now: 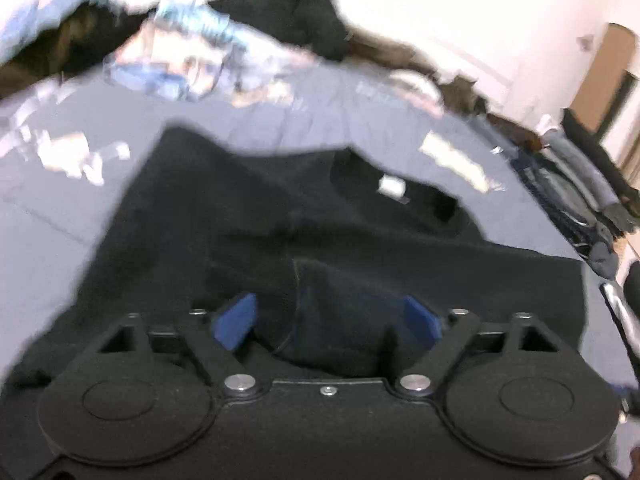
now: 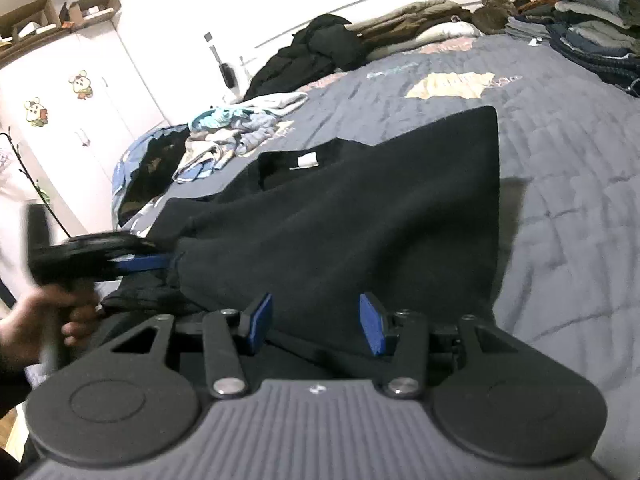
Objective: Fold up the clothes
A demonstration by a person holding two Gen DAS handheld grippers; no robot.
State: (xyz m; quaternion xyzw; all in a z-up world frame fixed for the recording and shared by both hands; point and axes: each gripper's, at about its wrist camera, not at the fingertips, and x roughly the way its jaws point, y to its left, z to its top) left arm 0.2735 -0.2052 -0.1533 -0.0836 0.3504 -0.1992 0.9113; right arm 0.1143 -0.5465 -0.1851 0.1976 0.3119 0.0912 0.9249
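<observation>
**Black garment lifted off the bed between two grippers**

Black, soft knit fabric, the dark sweatshirt-like garment (image 2: pixel 360 216) is the thing being handled. It is raised off the grey-blue quilted bedspread (image 2: pixel 568 128) at its near edge and slopes down toward the bed farther away, its neck opening and small white label (image 2: pixel 307 160) facing up.

From the right wrist view, the right gripper (image 2: pixel 316 326) has its blue-padded fingers (image 2: pixel 370 330) spread, with the garment's near hem lying between them; neither pad is visibly pressed on the cloth. To the left in that view, the left gripper (image 2: pixel 166 261) is pinching a bunched corner of the garment, its blue fingers close together around the fabric, and a person's hand (image 2: pixel 44 320) grips its handle.

The left wrist view is motion-blurred. A fold of the black garment (image 1: pixel 320 240) sits between that gripper's blue pads (image 1: pixel 236 320), which stand apart here, so how tight the clamp is cannot be told from this angle.

Beyond the garment, a loose heap of light blue and white clothes (image 2: pixel 236 128) lies on the bed, with a black jacket (image 2: pixel 316 52) behind it. Stacked folded clothes (image 2: pixel 588 32) sit at the far right corner, and a tabby cat (image 2: pixel 494 10) rests beside them. White wardrobe doors with cartoon stickers (image 2: pixel 80 84) stand at the left.
</observation>
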